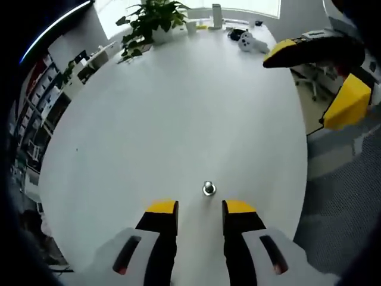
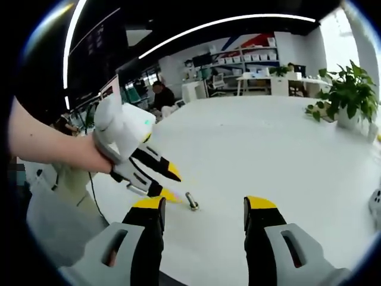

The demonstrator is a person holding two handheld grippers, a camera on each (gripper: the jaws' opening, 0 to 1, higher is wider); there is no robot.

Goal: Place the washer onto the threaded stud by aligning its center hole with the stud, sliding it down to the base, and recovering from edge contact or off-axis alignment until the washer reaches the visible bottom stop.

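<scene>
One threaded stud point(image 1: 209, 189) stands upright on the white table point(image 1: 178, 119).

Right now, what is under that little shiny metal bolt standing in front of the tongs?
The bolt stands on the bare white table, just ahead of the open left tongs. Whether a washer sits at its base is too small to tell.

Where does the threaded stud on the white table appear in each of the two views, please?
Left gripper view: the stud stands on the white table, low and centre, just beyond the left gripper.
Right gripper view: the stud sits low, left of centre, beside the left gripper's yellow-tipped fingers.
Shared landmark: the potted plant at the table's far edge.
</scene>
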